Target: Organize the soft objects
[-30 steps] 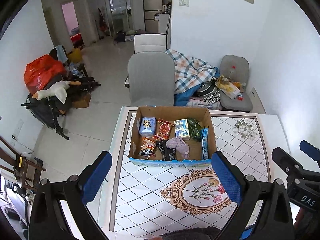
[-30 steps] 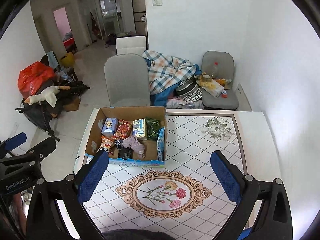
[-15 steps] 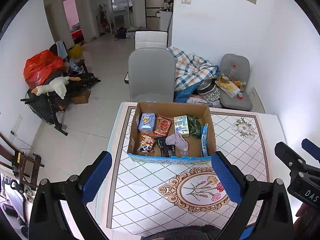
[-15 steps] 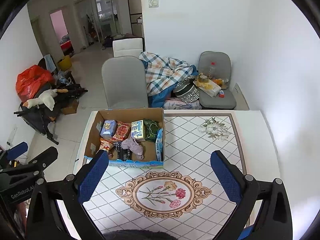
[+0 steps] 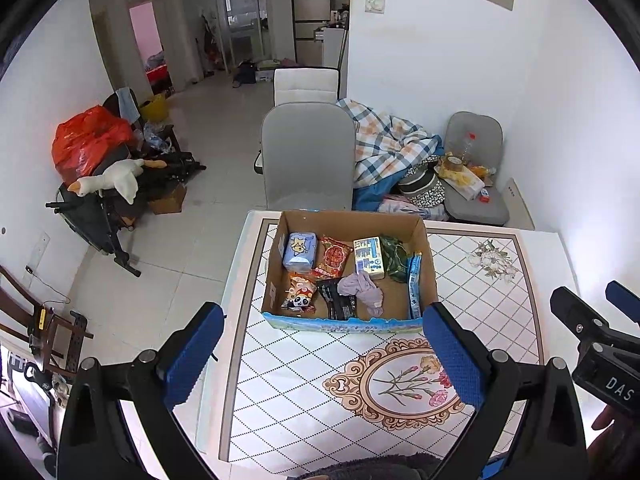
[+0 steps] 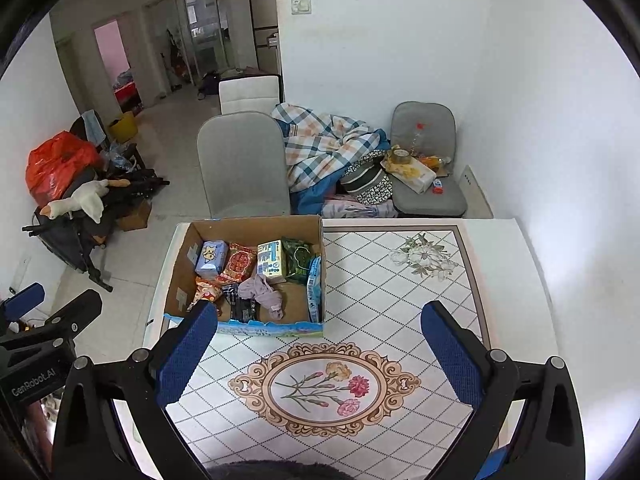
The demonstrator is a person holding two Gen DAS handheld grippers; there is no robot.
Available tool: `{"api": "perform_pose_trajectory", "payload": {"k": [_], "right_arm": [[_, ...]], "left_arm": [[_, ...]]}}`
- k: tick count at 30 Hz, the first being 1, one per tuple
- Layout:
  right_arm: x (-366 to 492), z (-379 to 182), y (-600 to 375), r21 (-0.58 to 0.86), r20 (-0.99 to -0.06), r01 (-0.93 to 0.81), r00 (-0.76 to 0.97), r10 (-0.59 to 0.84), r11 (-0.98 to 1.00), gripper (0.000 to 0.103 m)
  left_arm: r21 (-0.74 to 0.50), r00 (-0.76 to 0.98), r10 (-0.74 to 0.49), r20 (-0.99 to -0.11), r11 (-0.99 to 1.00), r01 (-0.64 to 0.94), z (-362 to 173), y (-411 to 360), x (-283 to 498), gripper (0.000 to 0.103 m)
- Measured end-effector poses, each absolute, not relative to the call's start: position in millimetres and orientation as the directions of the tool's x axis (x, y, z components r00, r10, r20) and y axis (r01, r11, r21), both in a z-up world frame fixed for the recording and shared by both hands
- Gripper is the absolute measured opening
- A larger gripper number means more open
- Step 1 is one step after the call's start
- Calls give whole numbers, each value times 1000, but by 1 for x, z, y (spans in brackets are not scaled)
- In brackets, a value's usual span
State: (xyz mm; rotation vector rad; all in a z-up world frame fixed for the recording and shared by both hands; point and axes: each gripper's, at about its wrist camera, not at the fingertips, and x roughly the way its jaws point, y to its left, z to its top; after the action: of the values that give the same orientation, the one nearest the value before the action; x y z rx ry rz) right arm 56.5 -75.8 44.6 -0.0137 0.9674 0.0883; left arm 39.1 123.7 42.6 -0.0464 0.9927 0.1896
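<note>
A cardboard box [image 5: 348, 222] stands on the far left part of the table, also in the right wrist view [image 6: 256, 226]. It holds a crumpled lilac cloth [image 5: 364, 292] [image 6: 264, 294], a blue tissue pack [image 5: 299, 251], a red snack bag [image 5: 334, 257], a small carton [image 5: 369, 258], a green pack [image 5: 394, 259] and other packets. My left gripper [image 5: 322, 356] is open and empty, high above the table in front of the box. My right gripper [image 6: 320, 354] is open and empty, above the flower medallion [image 6: 324, 388].
The table [image 5: 500, 300] has a white diamond-pattern top. A grey chair [image 5: 306, 156] stands behind the box. A plaid blanket [image 5: 390, 144] and a second cluttered chair [image 5: 474, 168] lie by the wall. A folded stroller with a plush goose [image 5: 108, 180] stands at the left.
Both grippers have risen and pulled back a little, so the box and table look smaller and farther. Both stay open; nothing in the box has moved.
</note>
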Motion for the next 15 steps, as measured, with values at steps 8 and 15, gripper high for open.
{"api": "perform_pose_trajectory", "payload": {"k": [8,15], "right_arm": [[55,41,-75,21,-826,-71,561,57,997,103],[52,40,-74,14,-826,-67,561,49,998,103]], "left_arm": [[45,530,126,-838,986,-163,42,122,41,102],[41,534,123,-837,986,-163,42,121,42,102]]}}
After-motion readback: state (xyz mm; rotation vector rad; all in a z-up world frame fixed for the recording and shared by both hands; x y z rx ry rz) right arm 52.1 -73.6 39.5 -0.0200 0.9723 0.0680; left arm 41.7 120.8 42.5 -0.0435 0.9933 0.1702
